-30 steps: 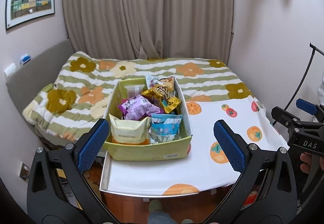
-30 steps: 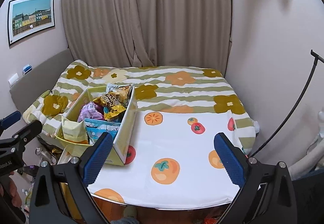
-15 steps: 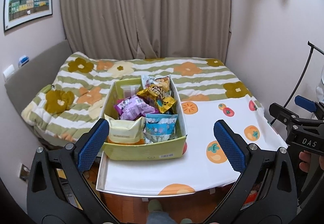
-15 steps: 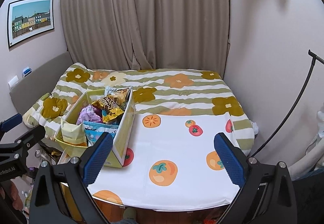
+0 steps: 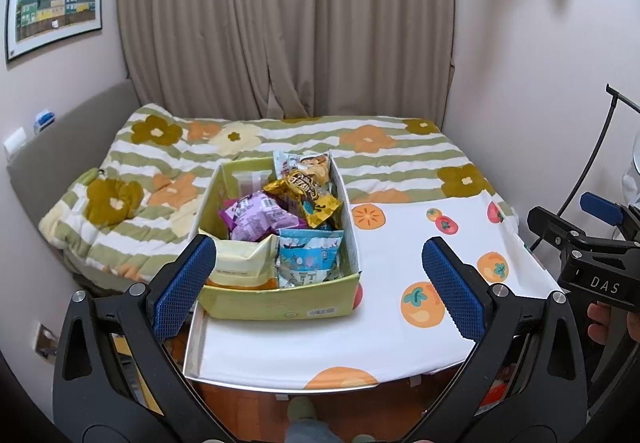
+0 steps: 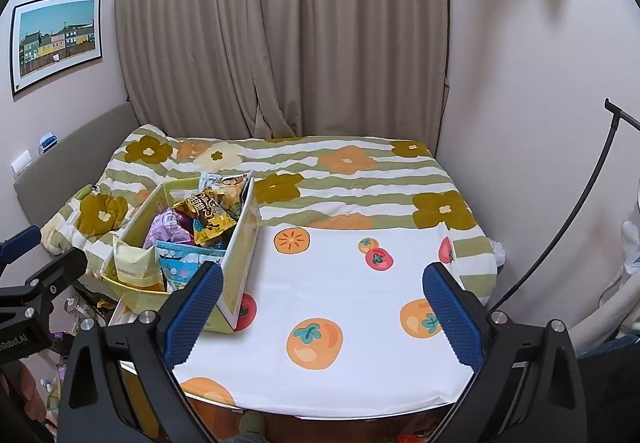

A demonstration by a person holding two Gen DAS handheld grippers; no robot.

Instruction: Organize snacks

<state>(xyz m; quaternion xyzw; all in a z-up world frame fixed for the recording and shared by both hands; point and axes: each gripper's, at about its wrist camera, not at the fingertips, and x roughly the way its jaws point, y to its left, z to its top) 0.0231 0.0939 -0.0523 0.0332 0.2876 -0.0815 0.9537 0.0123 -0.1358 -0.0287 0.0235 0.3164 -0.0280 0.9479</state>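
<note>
A yellow-green box (image 5: 280,305) (image 6: 236,275) stands on the left of the white fruit-print table (image 5: 392,339) (image 6: 344,283). It holds several snack packets: a cream pouch (image 5: 244,263), a light blue packet (image 5: 308,255), a purple packet (image 5: 256,215), a gold packet (image 5: 308,199). My left gripper (image 5: 316,283) hangs open above the table's near edge, in front of the box, with nothing between its fingers. My right gripper (image 6: 320,303) is open too, over the bare right part of the table, empty. Each gripper shows at the edge of the other's view.
A bed with a striped flower quilt (image 5: 304,139) lies behind the table, against beige curtains (image 6: 280,35). A black stand pole (image 6: 576,211) leans at the right wall. A framed picture (image 5: 56,3) hangs on the left wall. Wooden floor shows below the table edge.
Both grippers have drawn back and risen a little, so the box and table look slightly smaller and farther. Both stay open and empty.
</note>
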